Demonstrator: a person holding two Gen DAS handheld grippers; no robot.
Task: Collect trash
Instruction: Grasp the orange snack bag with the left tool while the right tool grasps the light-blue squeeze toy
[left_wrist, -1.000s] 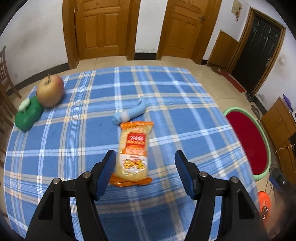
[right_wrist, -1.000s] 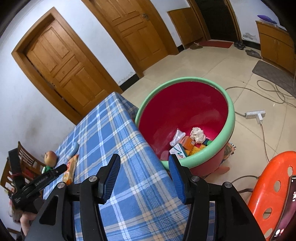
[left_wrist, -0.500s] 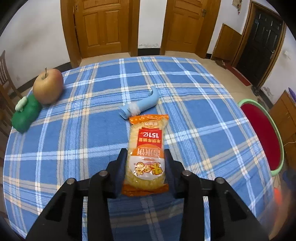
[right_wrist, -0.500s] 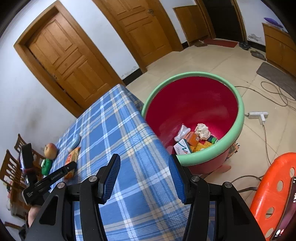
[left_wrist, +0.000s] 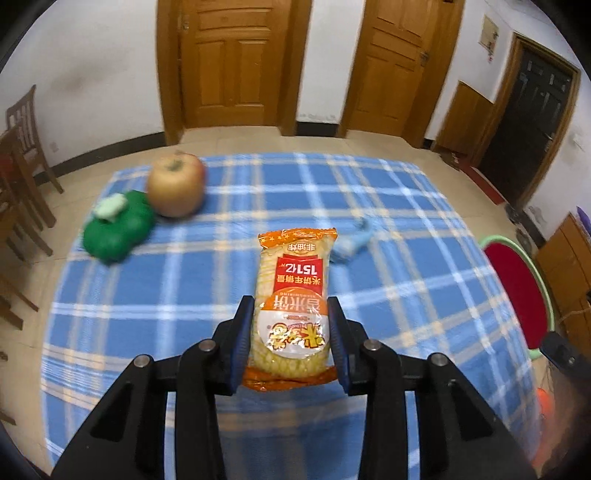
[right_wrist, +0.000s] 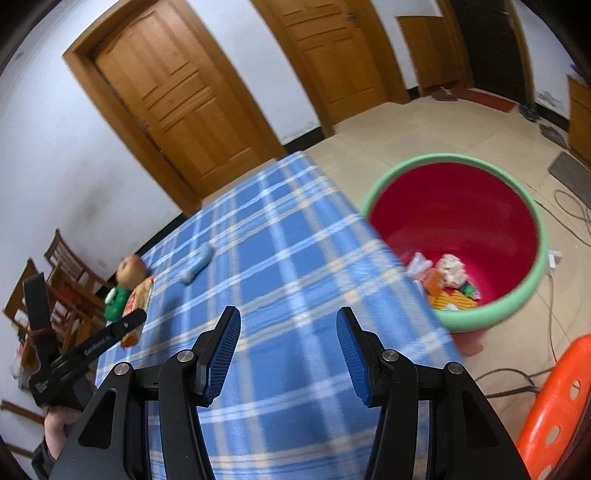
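The left gripper (left_wrist: 291, 334) pinches a snack pack (left_wrist: 291, 295) (label upside down, "1512" legible); the right gripper (right_wrist: 288, 356) hangs spread.

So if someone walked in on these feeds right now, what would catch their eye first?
Probably the orange snack packet, clamped between the left gripper's blue pads above the blue plaid tablecloth. Next, the big red bin with its green rim, on the floor off the table's edge with litter inside, beyond the open, empty right gripper.

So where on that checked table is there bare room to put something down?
The tablecloth is bare from the blue tube to the edge by the red tub. The far-left corner is crowded: apple, green toy.
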